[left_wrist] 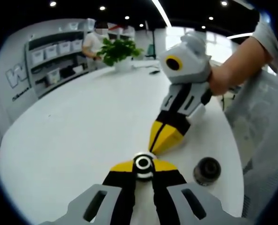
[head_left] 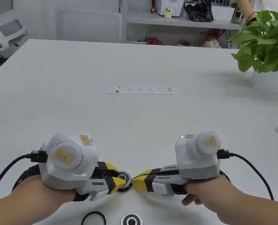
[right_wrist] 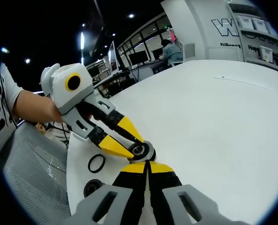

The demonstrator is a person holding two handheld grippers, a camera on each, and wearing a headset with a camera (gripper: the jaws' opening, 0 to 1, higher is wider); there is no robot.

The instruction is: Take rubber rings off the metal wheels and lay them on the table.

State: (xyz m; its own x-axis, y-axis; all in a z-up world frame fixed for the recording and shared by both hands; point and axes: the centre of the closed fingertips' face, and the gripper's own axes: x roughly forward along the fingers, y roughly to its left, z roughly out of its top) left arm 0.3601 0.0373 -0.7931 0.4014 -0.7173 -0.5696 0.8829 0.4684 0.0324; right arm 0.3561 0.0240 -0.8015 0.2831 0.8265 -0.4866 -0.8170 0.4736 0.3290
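Holding a metal wheel (left_wrist: 143, 162) in its jaws, the left gripper (left_wrist: 143, 165) faces the right gripper (right_wrist: 148, 165), jaws pressed together. A rubber ring (right_wrist: 96, 163) lies on the desk (head_left: 129, 61).

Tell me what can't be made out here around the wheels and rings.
Held wheel: whether a rubber ring is on it; the left tool's jaws cover its rim in the left gripper view.
Right tool: shut at the wheel, but its tips hide whether they pinch rubber, right gripper view.
Second wheel and loose ring: cut off by the head view's bottom edge.
Power strip markings: too small, head view.
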